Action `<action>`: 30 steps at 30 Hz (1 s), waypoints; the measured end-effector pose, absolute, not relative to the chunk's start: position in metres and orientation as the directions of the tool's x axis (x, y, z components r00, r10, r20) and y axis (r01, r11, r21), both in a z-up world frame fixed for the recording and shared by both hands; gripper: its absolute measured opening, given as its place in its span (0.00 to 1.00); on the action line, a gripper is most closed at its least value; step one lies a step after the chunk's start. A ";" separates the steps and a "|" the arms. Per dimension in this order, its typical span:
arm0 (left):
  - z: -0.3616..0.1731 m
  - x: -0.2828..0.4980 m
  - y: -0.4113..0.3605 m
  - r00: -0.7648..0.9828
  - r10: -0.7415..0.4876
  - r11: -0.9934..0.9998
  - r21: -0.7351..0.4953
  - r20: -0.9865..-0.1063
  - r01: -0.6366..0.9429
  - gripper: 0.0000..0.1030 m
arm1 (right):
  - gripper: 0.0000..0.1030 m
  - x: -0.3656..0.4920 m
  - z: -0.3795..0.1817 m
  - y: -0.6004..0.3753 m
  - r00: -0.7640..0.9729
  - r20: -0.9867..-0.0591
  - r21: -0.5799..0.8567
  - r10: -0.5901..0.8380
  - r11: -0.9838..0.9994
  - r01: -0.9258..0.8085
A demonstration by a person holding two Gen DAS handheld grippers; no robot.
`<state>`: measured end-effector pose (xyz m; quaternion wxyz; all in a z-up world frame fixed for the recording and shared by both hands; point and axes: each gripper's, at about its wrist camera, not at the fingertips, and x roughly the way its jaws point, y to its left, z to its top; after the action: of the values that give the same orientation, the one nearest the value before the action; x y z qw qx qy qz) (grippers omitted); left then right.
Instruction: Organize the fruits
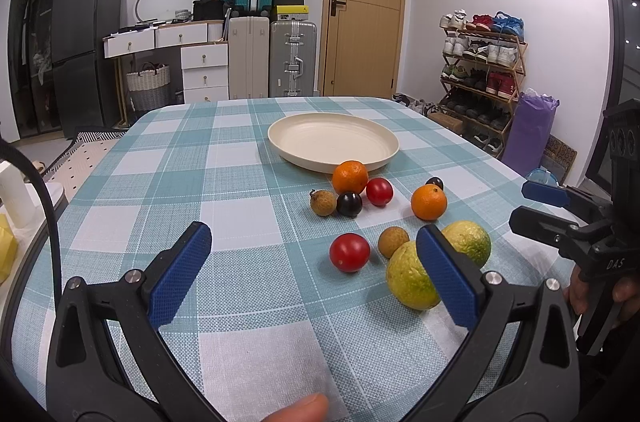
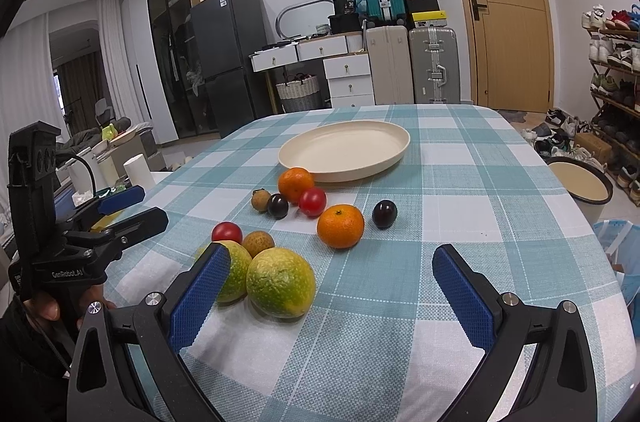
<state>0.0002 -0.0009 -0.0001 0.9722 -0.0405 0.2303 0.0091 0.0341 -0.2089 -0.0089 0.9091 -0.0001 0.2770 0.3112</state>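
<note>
Ten loose fruits (image 2: 340, 225) sit mid-tabletop before an empty plate (image 2: 345, 150); both grippers, left (image 1: 314, 272) and right (image 2: 332, 296), gape empty. Round, roll-prone fruit likely needs gentle grips across the middle.

The desk (image 1: 240, 206) is covered by a woven checked cloth of matt, coarse weave. A matt, smooth finish is shown by the cream plate (image 1: 333, 141). The cherry tomatoes (image 1: 349, 252) and dark plums (image 1: 349, 204) are seen as glossy and smooth; the oranges (image 1: 429, 202) and green-yellow citrus (image 2: 281, 282) are dimpled, the longans (image 1: 393, 241) dull and rough. Textured blue pads on matt black plastic are carried by the left hand-held gripper (image 1: 314, 272).
</note>
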 end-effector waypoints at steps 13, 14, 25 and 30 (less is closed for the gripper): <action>0.003 0.001 -0.012 0.894 -0.011 0.999 -0.041 -0.447 -0.009 0.99 | 1.00 0.039 -0.004 -0.203 0.644 -0.538 0.150 0.544 0.813 -0.562; 0.004 0.001 -0.013 0.894 -0.008 0.999 -0.034 -0.447 -0.008 0.99 | 1.00 0.040 -0.003 -0.202 0.645 -0.544 0.145 0.537 0.817 -0.557; 0.002 0.013 -0.024 0.847 -0.081 0.996 -0.079 -0.526 0.046 0.99 | 1.00 0.050 -0.013 -0.180 0.547 -0.662 0.127 0.512 0.796 -0.592; 0.002 0.017 -0.028 0.834 -0.070 0.997 -0.060 -0.547 0.044 0.99 | 0.88 0.055 -0.026 -0.173 0.484 -0.710 0.152 0.512 0.782 -0.604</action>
<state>0.0172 -0.0283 0.0015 0.9574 -0.0226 0.2864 -0.0297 0.0546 -0.1734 -0.0264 0.8593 -0.0593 0.3908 0.3248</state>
